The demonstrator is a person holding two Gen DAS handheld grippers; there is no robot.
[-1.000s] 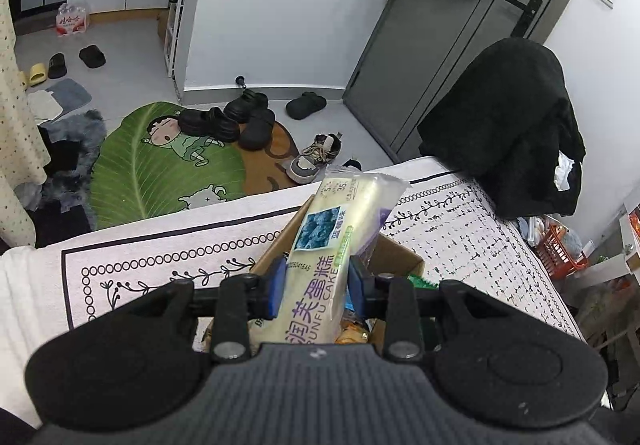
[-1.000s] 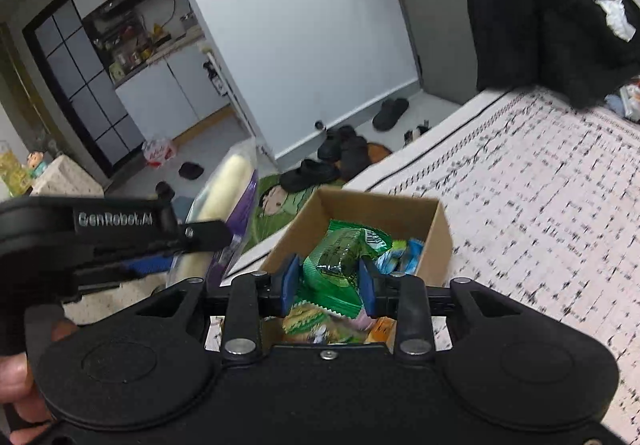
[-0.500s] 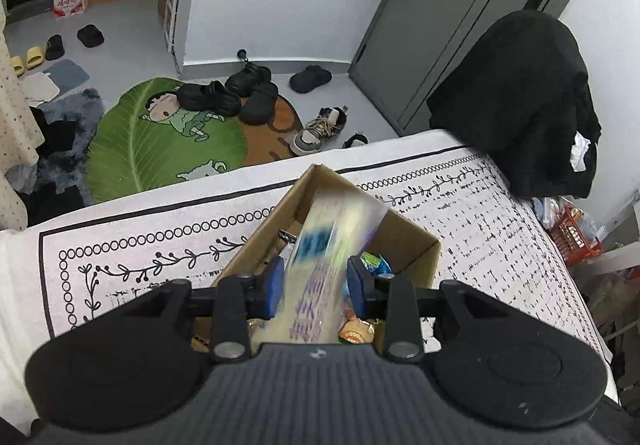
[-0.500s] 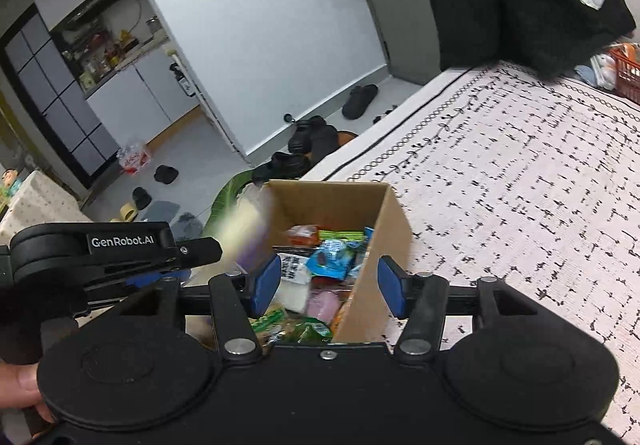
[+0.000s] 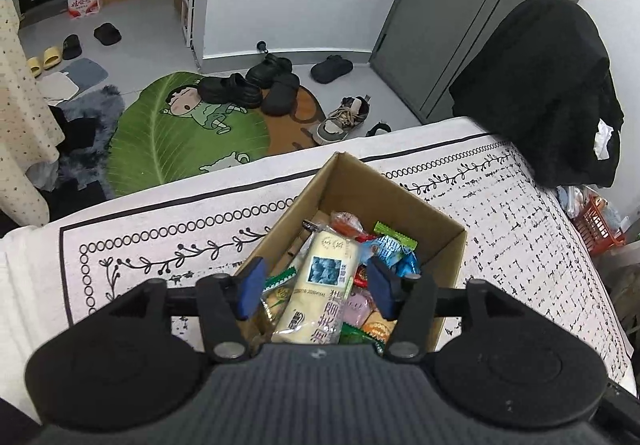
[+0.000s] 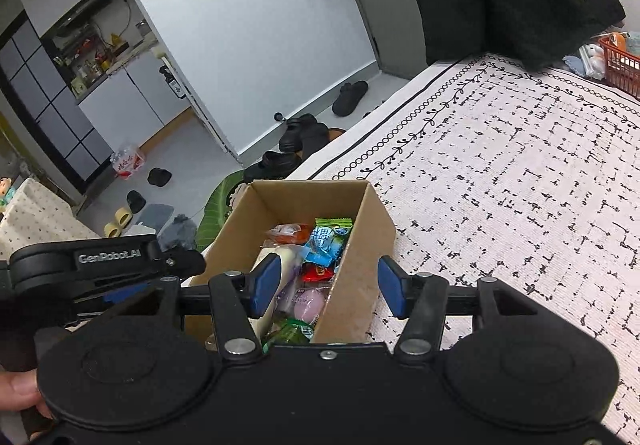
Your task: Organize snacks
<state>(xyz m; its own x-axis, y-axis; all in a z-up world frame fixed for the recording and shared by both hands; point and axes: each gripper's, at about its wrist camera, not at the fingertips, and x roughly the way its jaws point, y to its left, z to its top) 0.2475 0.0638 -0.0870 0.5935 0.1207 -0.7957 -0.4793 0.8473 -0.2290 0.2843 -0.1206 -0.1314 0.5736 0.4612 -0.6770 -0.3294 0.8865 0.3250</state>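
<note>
Atop the snack pile in the cardboard box (image 5: pixel 400 201) lies the cake packet (image 5: pixel 324 281), light, soft, crushable; we'd pinch it midway. Our left tool (image 5: pixel 314 287) and right tool (image 6: pixel 326 287) both gape wide, holding nothing. Loose wrappers crowd it at three o'clock; the patterned bed cover (image 6: pixel 520 181) surrounds the box.

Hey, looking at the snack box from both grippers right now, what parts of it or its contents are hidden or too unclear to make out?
- Left wrist view: the near end of the cardboard box and the bottom of the cake packet are hidden behind the left gripper body.
- Right wrist view: the box's near corner is cut off by the right gripper body.
- Both views: snacks under the top layer are buried.
- Small wrappers' print is too small to read.
</note>
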